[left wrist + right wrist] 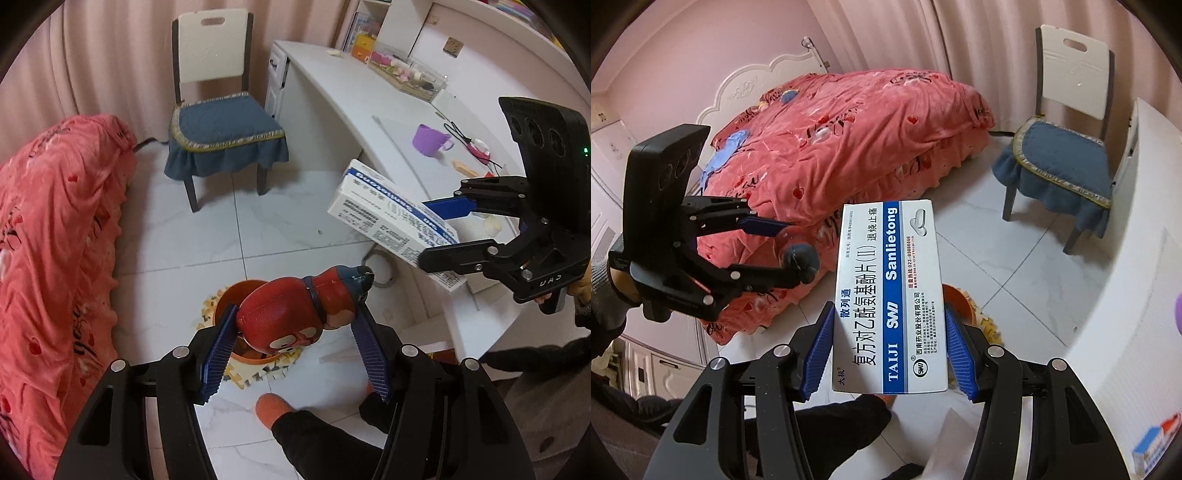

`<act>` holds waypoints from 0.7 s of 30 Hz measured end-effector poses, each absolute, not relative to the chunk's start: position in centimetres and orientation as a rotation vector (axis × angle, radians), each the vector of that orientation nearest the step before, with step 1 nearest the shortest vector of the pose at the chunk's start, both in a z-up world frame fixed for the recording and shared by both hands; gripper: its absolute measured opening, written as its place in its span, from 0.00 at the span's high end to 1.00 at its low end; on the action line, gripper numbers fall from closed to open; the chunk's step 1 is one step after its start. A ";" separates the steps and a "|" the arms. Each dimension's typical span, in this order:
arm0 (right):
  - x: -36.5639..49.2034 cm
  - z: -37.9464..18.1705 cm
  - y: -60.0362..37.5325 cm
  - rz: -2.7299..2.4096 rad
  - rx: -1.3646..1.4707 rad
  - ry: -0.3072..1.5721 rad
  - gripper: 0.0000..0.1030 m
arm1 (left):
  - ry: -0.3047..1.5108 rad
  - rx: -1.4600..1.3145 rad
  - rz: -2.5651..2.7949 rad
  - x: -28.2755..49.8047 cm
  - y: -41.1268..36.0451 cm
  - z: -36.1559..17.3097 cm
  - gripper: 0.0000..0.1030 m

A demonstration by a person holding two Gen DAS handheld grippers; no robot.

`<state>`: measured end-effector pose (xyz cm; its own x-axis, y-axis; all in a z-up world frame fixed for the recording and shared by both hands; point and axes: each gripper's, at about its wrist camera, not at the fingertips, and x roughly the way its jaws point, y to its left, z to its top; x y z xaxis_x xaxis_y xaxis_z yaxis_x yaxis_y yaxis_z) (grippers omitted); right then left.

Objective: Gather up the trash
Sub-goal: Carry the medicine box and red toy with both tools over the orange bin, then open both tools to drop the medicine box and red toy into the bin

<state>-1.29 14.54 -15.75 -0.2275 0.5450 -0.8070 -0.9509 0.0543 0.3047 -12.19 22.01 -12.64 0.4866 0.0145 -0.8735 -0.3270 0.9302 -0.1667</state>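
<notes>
A: What is pinched by the left gripper (295,332)?

B: A red bear-shaped squeeze bottle (295,314) with a dark blue-grey cap is clamped between its blue ribbed pads. The bottle is tilted, with the cap toward two o'clock in the left wrist view. It is held above an orange waste bin (240,295) on the white tiled floor (184,240); the bin's rim is seen just behind the bottle at ten o'clock.

A: And the right gripper (886,350)?

B: A white and blue medicine box (890,295), printed "Sanlietong", is gripped by its long sides, with both pads pressed against it. The box is held in the air, its far end toward twelve o'clock in the right wrist view.

A: How are the two placed to each other?

B: From the left wrist, the box is seen at two o'clock of the bottle, near but apart. A blue-cushioned chair (221,129) is seen at twelve o'clock, a pink-covered bed (55,240) at nine, and a white desk (351,110) at one.
</notes>
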 end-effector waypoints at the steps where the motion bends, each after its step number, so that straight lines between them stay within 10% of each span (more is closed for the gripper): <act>1: -1.1 -16.5 15.1 1.508 -0.534 1.050 0.45 | 1.051 -0.337 0.206 -12.0 22.6 -13.4 0.38; 21: 1.3 -32.4 23.4 1.306 -0.520 1.282 0.45 | 1.145 -0.440 0.088 -8.8 28.9 -26.4 0.37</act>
<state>1.29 23.41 -32.38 -0.2263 0.4049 -0.8859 -0.8932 0.2765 0.3545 -8.76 28.93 -26.37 0.4199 -0.1538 -0.8944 -0.2891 0.9115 -0.2925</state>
